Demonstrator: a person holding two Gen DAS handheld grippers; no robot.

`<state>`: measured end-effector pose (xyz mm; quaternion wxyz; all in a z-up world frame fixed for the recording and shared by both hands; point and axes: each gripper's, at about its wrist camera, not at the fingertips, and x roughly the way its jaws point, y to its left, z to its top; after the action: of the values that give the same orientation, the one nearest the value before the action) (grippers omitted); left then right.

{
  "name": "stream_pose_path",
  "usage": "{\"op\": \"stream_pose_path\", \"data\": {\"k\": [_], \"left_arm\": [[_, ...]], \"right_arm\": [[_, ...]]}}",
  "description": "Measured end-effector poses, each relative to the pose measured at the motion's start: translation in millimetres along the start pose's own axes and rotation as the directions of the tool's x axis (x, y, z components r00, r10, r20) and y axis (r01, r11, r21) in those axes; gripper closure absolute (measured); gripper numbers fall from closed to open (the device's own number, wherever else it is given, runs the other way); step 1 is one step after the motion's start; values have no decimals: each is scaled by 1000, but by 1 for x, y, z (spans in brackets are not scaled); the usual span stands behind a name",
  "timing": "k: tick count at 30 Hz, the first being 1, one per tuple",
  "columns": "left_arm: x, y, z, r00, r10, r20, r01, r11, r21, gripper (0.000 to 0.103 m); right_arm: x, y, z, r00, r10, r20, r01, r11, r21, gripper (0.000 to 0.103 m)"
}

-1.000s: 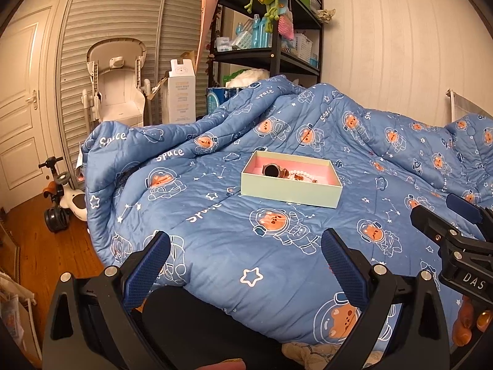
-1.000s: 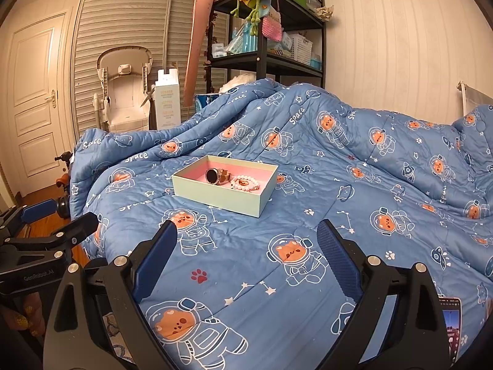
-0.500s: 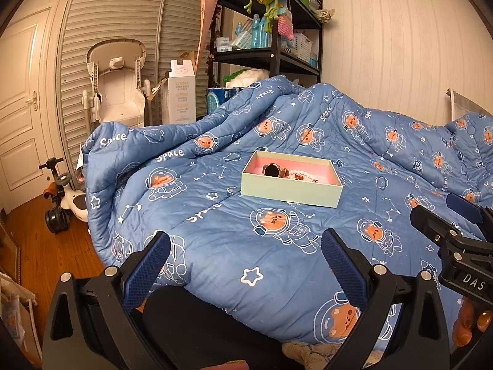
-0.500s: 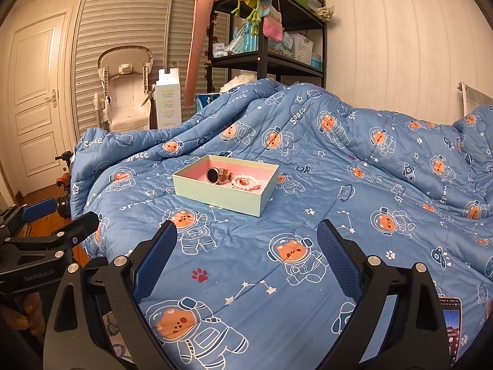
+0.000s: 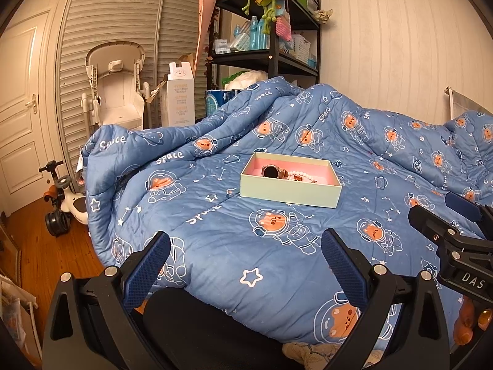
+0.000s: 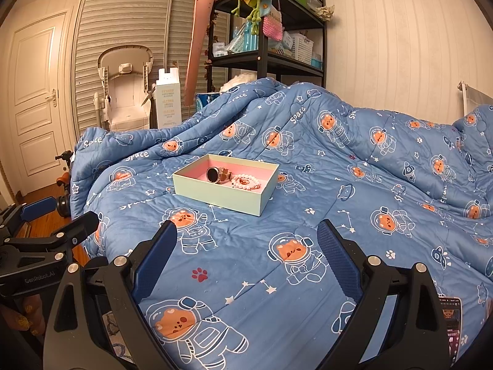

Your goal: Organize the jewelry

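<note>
Since nothing is yet grasped, both tools hover low over the blue quilt (image 6: pixel 354 166), aimed forward. Item: pale green box (image 6: pixel 226 199), pink-lined, resting on the bed, well apart from either tool; holds a watch (image 6: pixel 214 174) and what looks like a bead bracelet (image 6: pixel 245 181). Left gripper (image 5: pixel 245 266): fingers spread, empty. Right gripper (image 6: pixel 246 256): likewise.

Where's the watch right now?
In both wrist views the watch lies inside the open box on the blue quilt, left of the bead bracelet.
</note>
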<state>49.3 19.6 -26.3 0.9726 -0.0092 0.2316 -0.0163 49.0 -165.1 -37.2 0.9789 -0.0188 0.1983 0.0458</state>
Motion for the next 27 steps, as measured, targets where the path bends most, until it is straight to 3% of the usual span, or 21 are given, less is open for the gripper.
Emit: {"op": "stream_pose_path", "data": {"k": [27], "left_arm": [[4,7,1,1000,-2,-16,2,1000,-4,7]], "right_arm": [[1,3,-2,1000,2,-4,-2,1000,-6,12]]}}
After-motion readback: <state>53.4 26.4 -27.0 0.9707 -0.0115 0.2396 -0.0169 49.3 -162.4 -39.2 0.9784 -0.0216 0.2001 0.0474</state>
